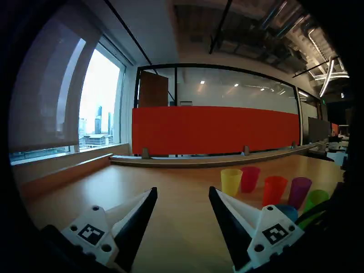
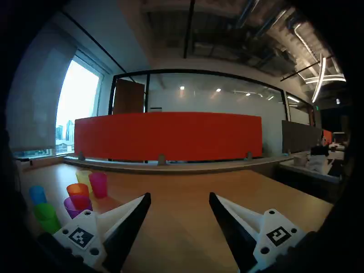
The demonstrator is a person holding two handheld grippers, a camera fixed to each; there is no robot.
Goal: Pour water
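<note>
A long wooden table [image 1: 182,214] ran across both views, backed at its far edge by a red partition [image 1: 214,129]. A tall window [image 1: 98,109] stood to the left of that. The left gripper [image 1: 183,189] hung low over the tabletop with its two fingers spread wide apart and nothing between them. The right gripper [image 2: 179,194] was likewise released, gripping nothing, with bare wood in the gap.

Six plastic cups stood upright in a loose cluster on the table. In the left gripper view they were to the right of the fingers, and in the right gripper view to the left. The yellow cup [image 1: 230,181] and the pink cup [image 1: 250,178] stood farthest back, just beside each other. The orange cup [image 1: 274,190], purple cup [image 1: 300,191] and green cup [image 1: 315,199] were nearer. The blue cup [image 1: 286,211] was partly hidden behind the left gripper's right finger. From this low angle it could not be told whether any cup held water.
</note>
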